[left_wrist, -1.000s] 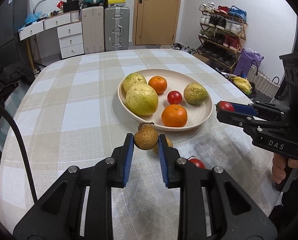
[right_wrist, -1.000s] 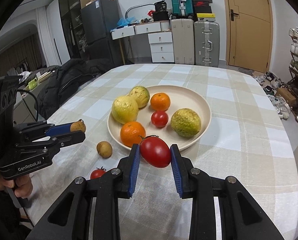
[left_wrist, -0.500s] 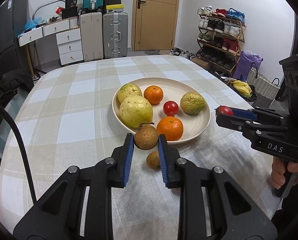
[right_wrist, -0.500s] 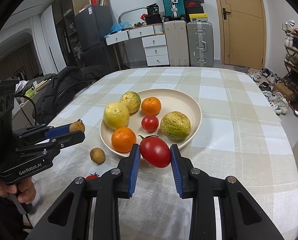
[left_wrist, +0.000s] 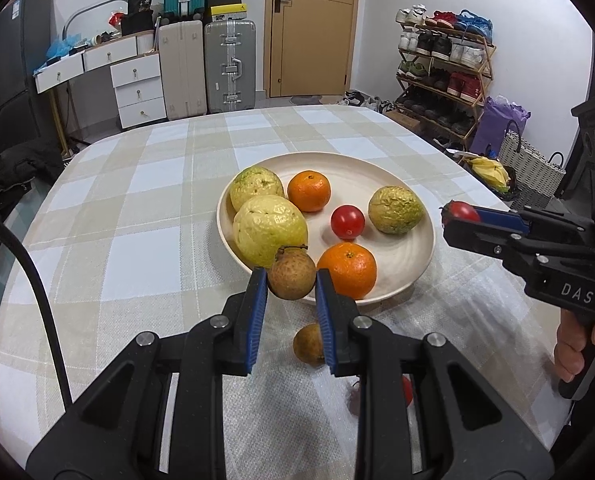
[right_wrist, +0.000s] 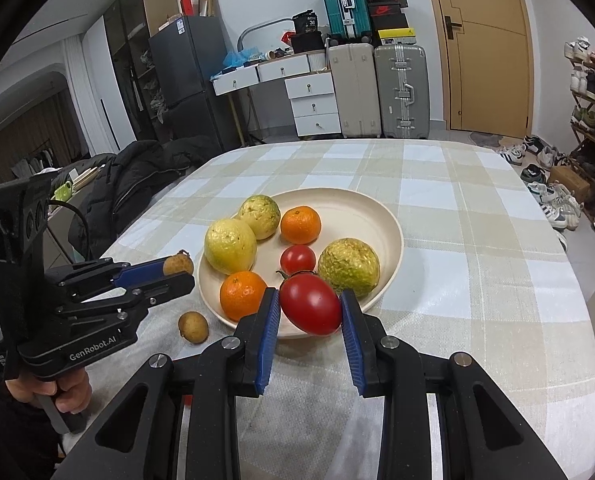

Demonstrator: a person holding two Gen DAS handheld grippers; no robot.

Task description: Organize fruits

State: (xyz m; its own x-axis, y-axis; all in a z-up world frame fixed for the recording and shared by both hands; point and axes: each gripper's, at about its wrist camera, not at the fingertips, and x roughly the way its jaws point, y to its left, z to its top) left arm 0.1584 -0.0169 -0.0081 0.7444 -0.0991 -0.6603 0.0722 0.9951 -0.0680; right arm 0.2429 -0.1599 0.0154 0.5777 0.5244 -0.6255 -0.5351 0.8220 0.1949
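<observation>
You're mid-carry: left gripper (left_wrist: 291,294) clamps a brown fruit (left_wrist: 291,277), right gripper (right_wrist: 308,314) clamps a tomato (right_wrist: 310,309); next, lower both onto the plate (left_wrist: 397,168) and let go.

1. A beige-and-white checked tablecloth (right_wrist: 457,240) is seen over the table.
2. A cream round plate (right_wrist: 377,216) is filled with two orange mandarins (right_wrist: 300,222), pale yellow-green knobbly fruits (right_wrist: 230,245) and a small red tomato (right_wrist: 297,259).
3. Blue pads are seen on the black left gripper (left_wrist: 291,286), closed on a brown round longan (left_wrist: 291,276).
4. A glossy red oval tomato (right_wrist: 310,309) is clamped in the black right gripper (right_wrist: 309,316).
</observation>
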